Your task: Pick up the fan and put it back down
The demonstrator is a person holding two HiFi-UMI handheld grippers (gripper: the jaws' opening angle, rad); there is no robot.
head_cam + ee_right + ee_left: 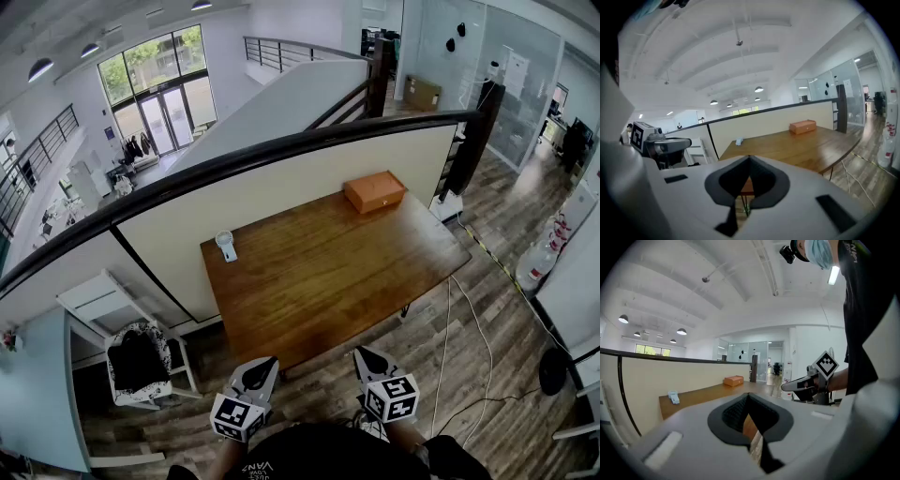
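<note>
white fan (pixel 226 246), one, tiny and unclear, and one orange box (pixel 374 191) sit far ahead of left gripper (pixel 265 364) and right gripper (pixel 362 356), both squeezed shut.

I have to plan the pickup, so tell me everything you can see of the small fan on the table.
The fan is a small, pale white to light-blue thing that looks like plastic. It has a round head towards the wall and a short blocky handle or base pointing towards the person. It seems to lie flat, but it is too small to make out blades or buttons. It sits on the wooden table near the far left corner, close to the cream partition. Only the table top touches it.
</note>
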